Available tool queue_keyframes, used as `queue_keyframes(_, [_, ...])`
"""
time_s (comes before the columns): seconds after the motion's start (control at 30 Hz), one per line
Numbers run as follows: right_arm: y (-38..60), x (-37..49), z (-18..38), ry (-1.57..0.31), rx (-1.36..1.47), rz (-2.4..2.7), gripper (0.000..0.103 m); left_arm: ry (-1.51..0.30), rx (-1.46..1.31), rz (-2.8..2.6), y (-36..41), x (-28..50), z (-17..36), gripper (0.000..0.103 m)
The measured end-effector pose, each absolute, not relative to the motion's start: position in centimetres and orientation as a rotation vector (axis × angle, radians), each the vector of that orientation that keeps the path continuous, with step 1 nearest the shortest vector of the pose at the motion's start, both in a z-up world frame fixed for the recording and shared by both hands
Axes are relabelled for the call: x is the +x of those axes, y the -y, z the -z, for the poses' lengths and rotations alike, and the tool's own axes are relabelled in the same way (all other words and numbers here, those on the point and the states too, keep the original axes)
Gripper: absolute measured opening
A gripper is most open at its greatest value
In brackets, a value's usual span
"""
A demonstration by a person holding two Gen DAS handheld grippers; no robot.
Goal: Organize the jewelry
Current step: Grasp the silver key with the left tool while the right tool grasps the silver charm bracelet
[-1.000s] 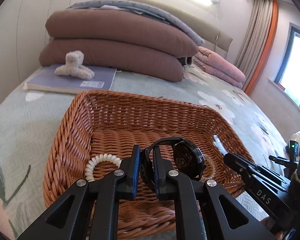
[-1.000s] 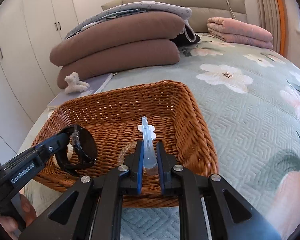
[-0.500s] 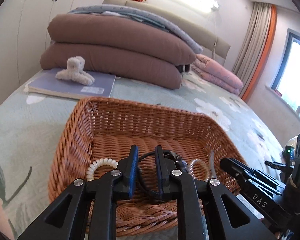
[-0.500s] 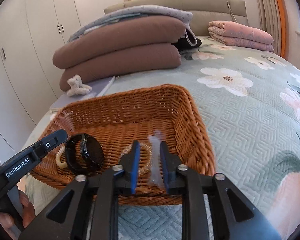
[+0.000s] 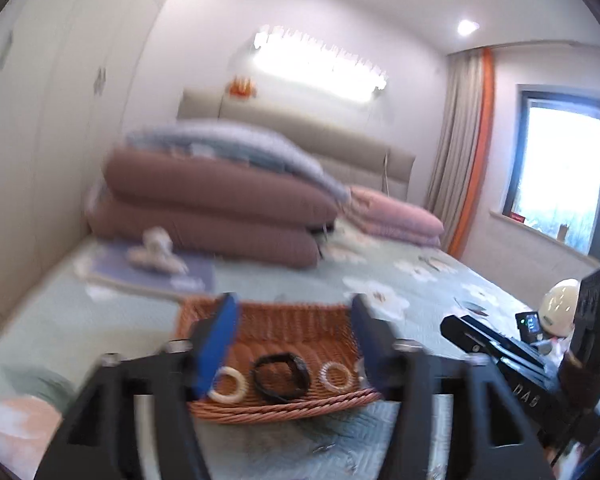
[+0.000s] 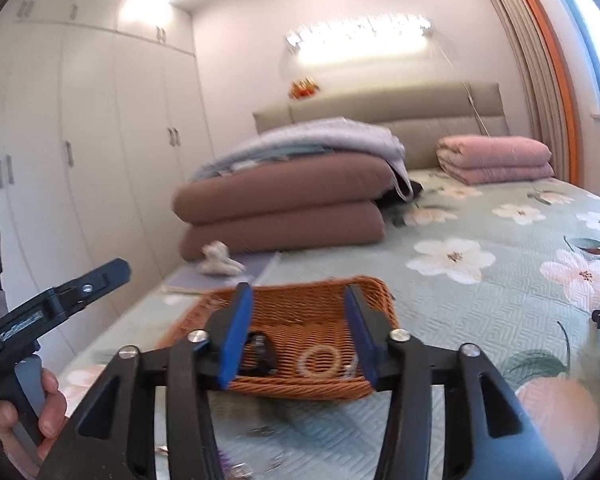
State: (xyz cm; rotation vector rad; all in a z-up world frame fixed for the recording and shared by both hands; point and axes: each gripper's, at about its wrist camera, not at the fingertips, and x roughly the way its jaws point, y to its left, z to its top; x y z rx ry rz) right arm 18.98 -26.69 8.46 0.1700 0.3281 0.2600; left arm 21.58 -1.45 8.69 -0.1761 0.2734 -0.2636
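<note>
A brown wicker basket (image 5: 280,320) (image 6: 300,308) sits on the bed. In it lie a white bead bracelet (image 5: 228,385), a black watch (image 5: 279,374) (image 6: 262,354), a clear bracelet (image 5: 335,376) (image 6: 320,360) and a small clear piece (image 6: 350,366) at the right. My left gripper (image 5: 294,320) is open and empty, raised and drawn back from the basket. My right gripper (image 6: 298,308) is open and empty, also back from the basket. Each gripper shows at the edge of the other's view.
The green floral bedspread (image 6: 480,300) lies around the basket. Folded brown quilts (image 5: 212,216) and pink blankets (image 6: 496,160) are stacked behind. A fluffy white hair claw (image 5: 156,254) rests on a blue book (image 5: 192,276). Small glittery items (image 6: 236,468) lie near the front edge.
Both grippers opened wide, releasing the watch and the clear piece into the basket, then pulled back and up away from it.
</note>
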Motion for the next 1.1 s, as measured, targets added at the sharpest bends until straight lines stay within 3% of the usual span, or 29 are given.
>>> queue_keyframes(0.23, [26.2, 12.9, -9.4, -0.296, 0.172, -0.312, 0.052, -0.204, -0.131, 0.245, -0.9, 13.9, -10.0, 0.067])
queue_keyframes(0.43, [26.4, 9.0, -8.0, -0.34, 0.092, -0.308, 0.052, -0.267, -0.14, 0.304, -3.6, 11.2, -8.2, 0.067])
queue_keyframes(0.6, [28.0, 6.5, -5.4, -0.378, 0.06, -0.302, 0.052, -0.403, -0.001, 0.333, -4.7, 11.9, -4.3, 0.067])
queue_keyframes(1.1, [32.0, 7.0, -0.5, -0.564, 0.091, -0.174, 0.052, -0.749, 0.011, 0.428, -2.6, 17.9, 3.5, 0.067])
